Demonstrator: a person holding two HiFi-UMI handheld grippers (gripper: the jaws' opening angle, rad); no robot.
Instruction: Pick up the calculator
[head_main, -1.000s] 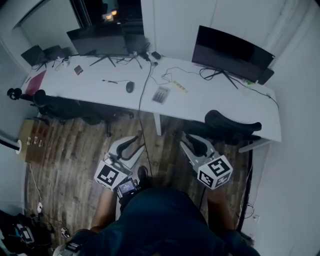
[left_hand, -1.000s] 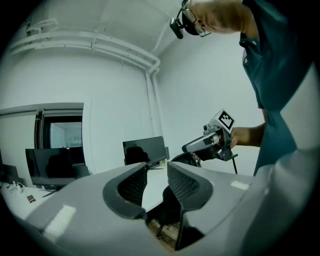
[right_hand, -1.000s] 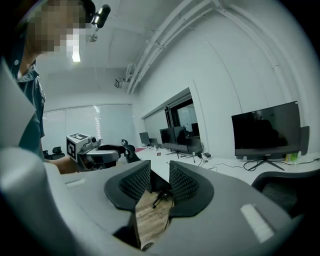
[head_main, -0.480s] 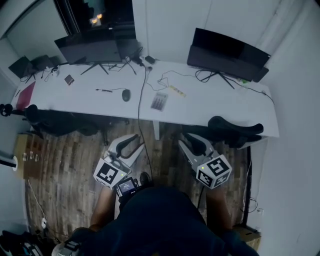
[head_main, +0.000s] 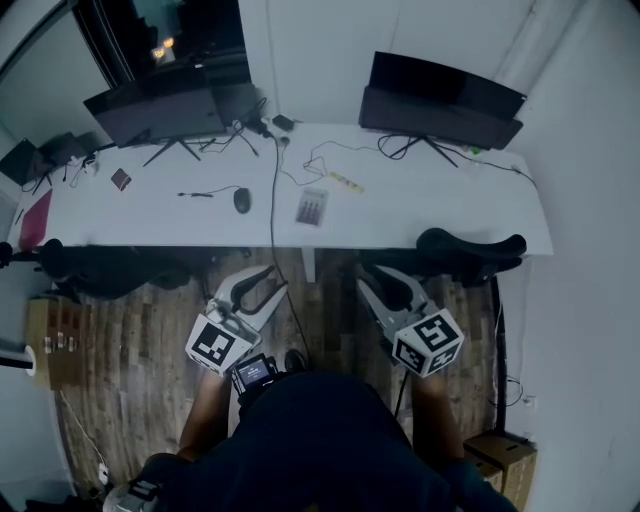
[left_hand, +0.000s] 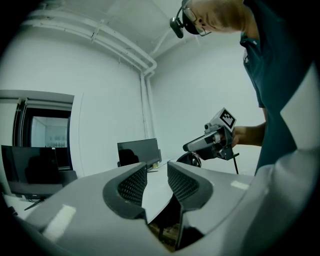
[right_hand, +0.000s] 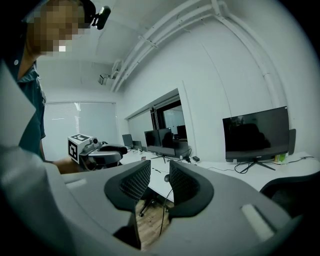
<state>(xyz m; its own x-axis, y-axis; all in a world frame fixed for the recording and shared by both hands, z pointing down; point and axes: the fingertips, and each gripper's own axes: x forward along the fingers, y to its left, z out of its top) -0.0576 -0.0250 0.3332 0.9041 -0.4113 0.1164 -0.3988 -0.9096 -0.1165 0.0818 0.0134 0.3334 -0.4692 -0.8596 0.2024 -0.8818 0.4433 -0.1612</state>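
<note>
A person holds the left gripper (head_main: 258, 286) and right gripper (head_main: 386, 286) low, jaws slightly apart and empty, well short of the calculator (head_main: 312, 207) on the desk (head_main: 440, 205), so reaching forward likely comes next.

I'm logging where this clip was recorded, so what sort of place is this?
Most likely an office: a long white desk holds a left monitor, a right monitor, a mouse and a calculator, with an office chair pushed in at its edge.
</note>
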